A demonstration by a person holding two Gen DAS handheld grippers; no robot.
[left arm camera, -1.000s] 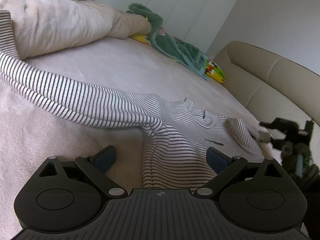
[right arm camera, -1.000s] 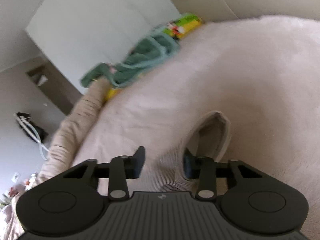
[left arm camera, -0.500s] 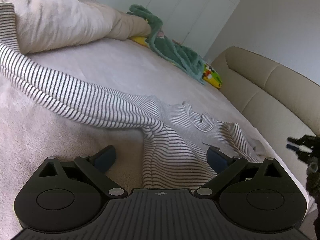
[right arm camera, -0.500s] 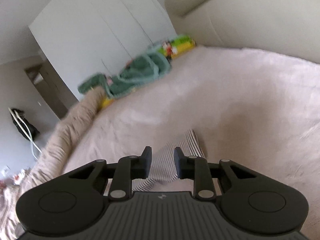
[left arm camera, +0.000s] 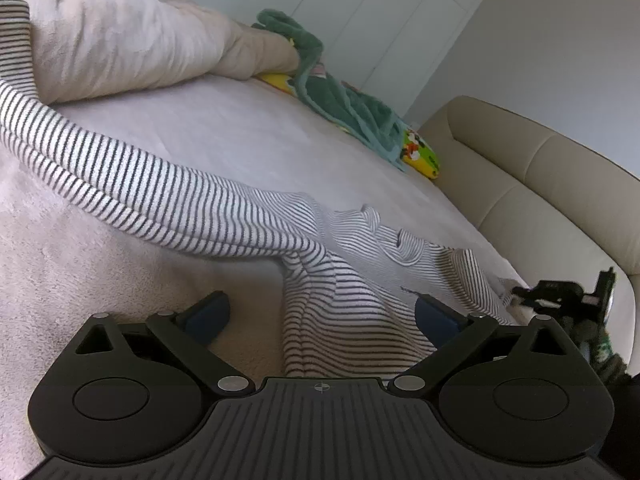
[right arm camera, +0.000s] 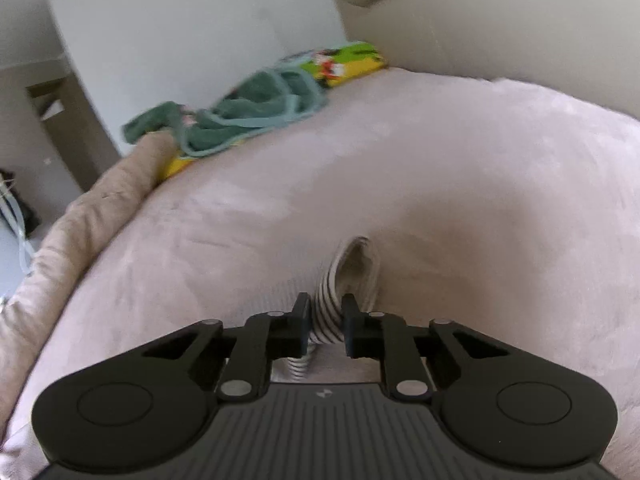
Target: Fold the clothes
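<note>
The striped long-sleeve shirt point(left arm camera: 344, 304) lies rumpled on the pink bed cover point(left arm camera: 224, 136), one sleeve point(left arm camera: 132, 184) trailing toward the rolled beige duvet point(left arm camera: 132, 44). The left gripper point(left arm camera: 320, 312) hovers over the shirt's body, its tongs spread wide. The right gripper point(right arm camera: 326, 320) is clamped on the other sleeve's cuff point(right arm camera: 352, 272), near the bed edge by the cream headboard point(left arm camera: 540, 188). Bare cover stretches to the green blanket point(right arm camera: 256, 108).

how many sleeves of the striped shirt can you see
2: one sleeve stretches across the bed toward the rolled blanket; the other sleeve's cuff sits between the right gripper's fingers.
</note>
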